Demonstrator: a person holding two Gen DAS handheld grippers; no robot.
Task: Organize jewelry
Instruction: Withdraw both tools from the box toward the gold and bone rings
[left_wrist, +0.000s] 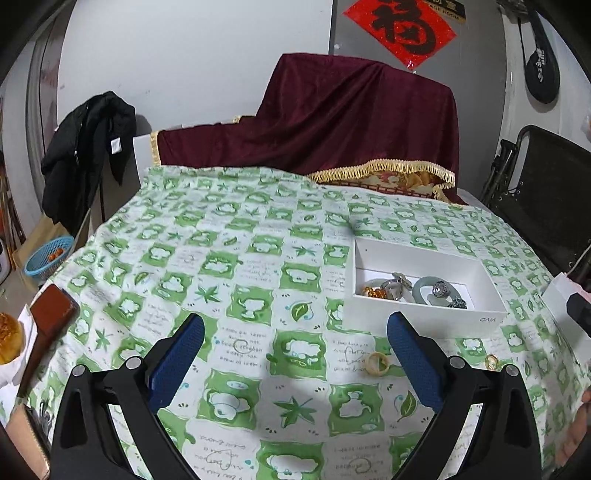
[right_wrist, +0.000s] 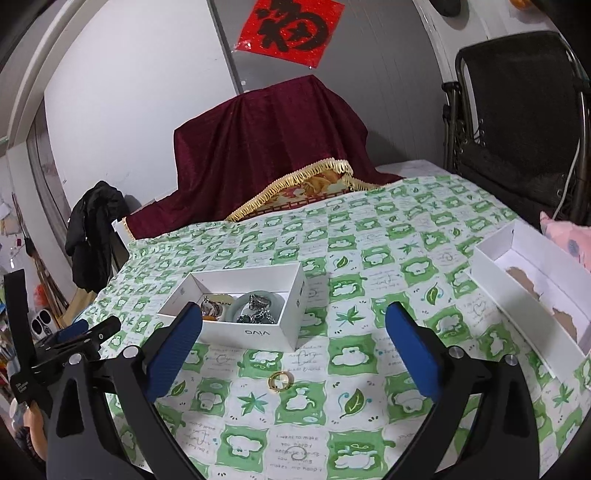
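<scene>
A white box (left_wrist: 424, 317) holds several rings and bangles on the green-and-white tablecloth; it also shows in the right wrist view (right_wrist: 255, 332). A pale yellow ring (left_wrist: 377, 363) lies on the cloth in front of the box, just left of my left gripper's right finger. A gold ring (left_wrist: 491, 361) lies further right; in the right wrist view this gold ring (right_wrist: 280, 380) lies between the fingers of my right gripper (right_wrist: 295, 339). My left gripper (left_wrist: 295, 347) is open and empty. My right gripper is open and empty.
A white lid (right_wrist: 532, 291) lies at the right of the table. A maroon fringed cloth (left_wrist: 332, 122) covers something at the back. A black chair (right_wrist: 517, 122) stands at the right. A brown object (left_wrist: 51, 325) and a pastry (left_wrist: 9, 341) sit at the left edge.
</scene>
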